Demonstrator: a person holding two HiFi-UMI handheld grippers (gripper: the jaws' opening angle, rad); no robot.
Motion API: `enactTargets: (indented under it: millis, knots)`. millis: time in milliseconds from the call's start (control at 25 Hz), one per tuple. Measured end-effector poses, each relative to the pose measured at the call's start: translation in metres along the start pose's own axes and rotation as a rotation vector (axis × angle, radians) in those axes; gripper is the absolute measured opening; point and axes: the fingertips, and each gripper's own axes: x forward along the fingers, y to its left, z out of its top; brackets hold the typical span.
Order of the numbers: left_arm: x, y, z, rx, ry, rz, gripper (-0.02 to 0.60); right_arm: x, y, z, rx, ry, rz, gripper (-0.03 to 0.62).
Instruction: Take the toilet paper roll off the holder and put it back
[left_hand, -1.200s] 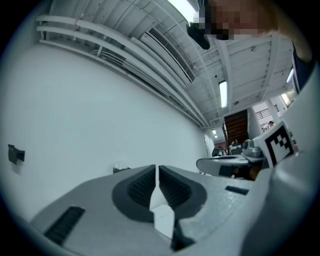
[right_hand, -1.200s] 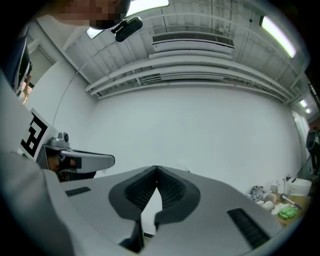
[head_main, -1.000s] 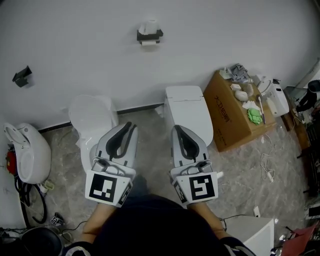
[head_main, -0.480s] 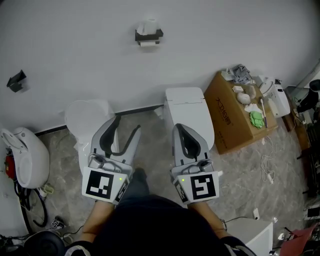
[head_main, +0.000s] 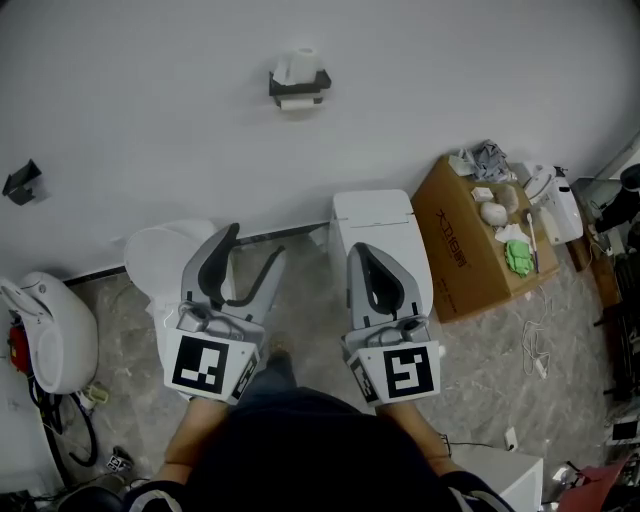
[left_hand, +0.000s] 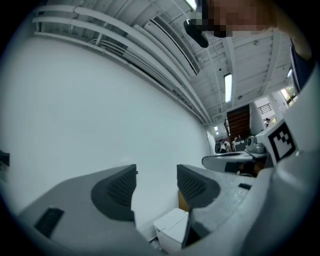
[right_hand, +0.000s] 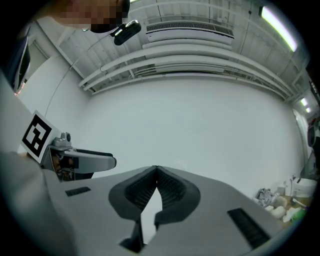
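The white toilet paper roll (head_main: 297, 66) sits on a black holder (head_main: 301, 85) high on the white wall, far ahead of both grippers. My left gripper (head_main: 256, 241) is held level over the floor; its jaws have just been opening and nothing is between them. In the left gripper view the left gripper (left_hand: 156, 176) shows a wide gap with only wall and a toilet tank behind it. My right gripper (head_main: 366, 250) is over the toilet, and in the right gripper view the right gripper (right_hand: 156, 170) has its tips touching, empty. Neither gripper view shows the roll.
A white toilet (head_main: 385, 225) stands against the wall under the right gripper, and a second white toilet bowl (head_main: 160, 250) under the left. A cardboard box (head_main: 465, 245) with loose items is at right, a white fixture (head_main: 50, 330) at far left, and a black bracket (head_main: 20, 182) on the wall.
The left gripper's jaws have gone from shut to open. Both grippers have moved forward toward the wall, and the toilets and the box lie closer below them.
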Motion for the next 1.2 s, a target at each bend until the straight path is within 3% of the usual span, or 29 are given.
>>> enactTargets:
  millis: [760,1200]
  knots:
    - [0.138,0.095,-0.017,-0.009,-0.009,-0.077,0.241,0.154,-0.052,-0.021,0.008,-0.005,-0.080,0.015]
    - [0.169,0.116,-0.035,-0.032,0.024,-0.096,0.241,0.183,-0.061,-0.033,0.002,0.000,-0.099,0.015]
